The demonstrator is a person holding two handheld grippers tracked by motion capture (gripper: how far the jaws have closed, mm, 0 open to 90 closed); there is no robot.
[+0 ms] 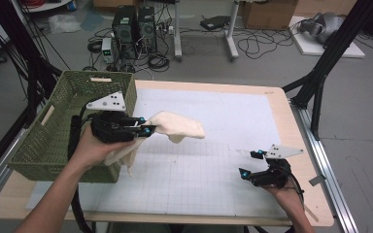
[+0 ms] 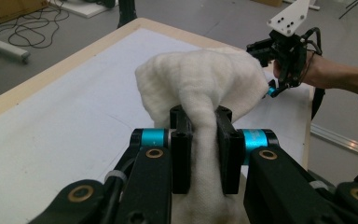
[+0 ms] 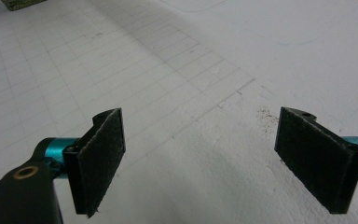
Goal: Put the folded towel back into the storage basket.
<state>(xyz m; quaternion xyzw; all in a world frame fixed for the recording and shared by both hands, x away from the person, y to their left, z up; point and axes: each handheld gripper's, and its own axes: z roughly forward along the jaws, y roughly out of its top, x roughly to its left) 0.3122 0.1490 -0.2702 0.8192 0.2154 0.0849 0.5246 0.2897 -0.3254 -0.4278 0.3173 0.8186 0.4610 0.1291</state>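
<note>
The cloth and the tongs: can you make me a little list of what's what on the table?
cloth: cream towel, lifted off the table, one end hanging by the basket
left tongs: shut on the towel, a fold pinched between the pads
right tongs: open, nothing between them, low over the mat
basket: green, woven, at the table's left edge
mat: white, with a grid, covers the table
</note>
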